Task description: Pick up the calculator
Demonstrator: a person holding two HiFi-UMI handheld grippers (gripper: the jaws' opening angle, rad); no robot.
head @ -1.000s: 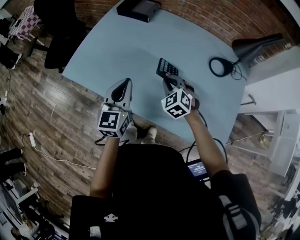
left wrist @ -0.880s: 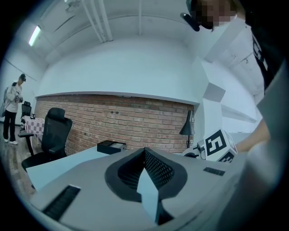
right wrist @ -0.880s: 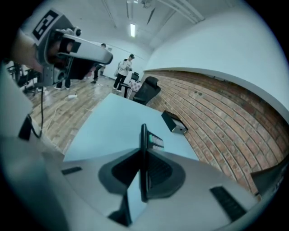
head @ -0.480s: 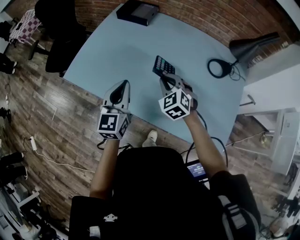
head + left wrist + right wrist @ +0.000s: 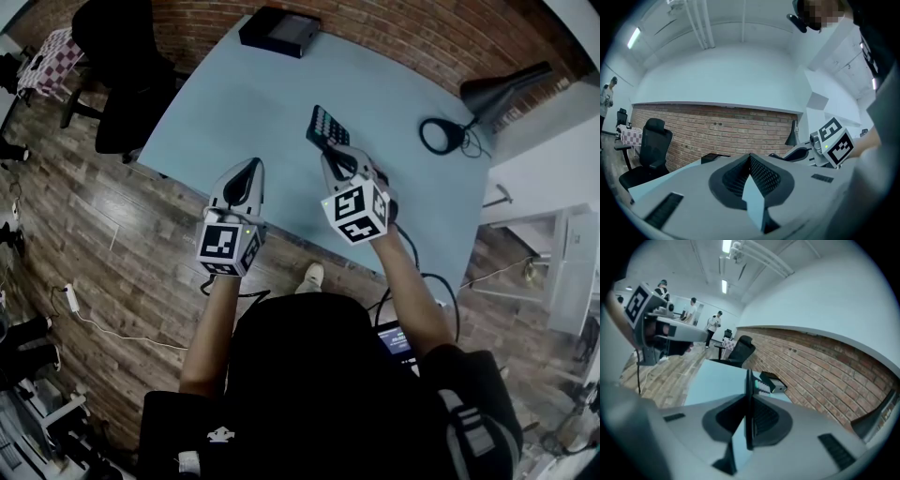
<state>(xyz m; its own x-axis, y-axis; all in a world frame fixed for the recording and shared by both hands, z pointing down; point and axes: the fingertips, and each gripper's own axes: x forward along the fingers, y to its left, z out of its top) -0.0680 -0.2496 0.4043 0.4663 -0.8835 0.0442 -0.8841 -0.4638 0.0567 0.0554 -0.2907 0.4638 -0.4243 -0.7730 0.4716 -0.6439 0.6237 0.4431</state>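
Left gripper [image 5: 249, 167] idle, right gripper [image 5: 333, 157] holding the calculator [image 5: 324, 127] over a pale blue counter [image 5: 234, 94].
Left of the calculator, the left gripper's jaws are pressed together on nothing. On the calculator's near side, the right gripper's narrow jaws pinch its end, the thin body edge-on between them and apparently clear of the counter. Best handling, I judge: a steady squeeze and no wrist twist, so it cannot pivot out.

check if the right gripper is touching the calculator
Touching. In the right gripper view, the right gripper has its jaws closed on the calculator, which stands edge-on between the pads with its keyed end sticking out beyond them.
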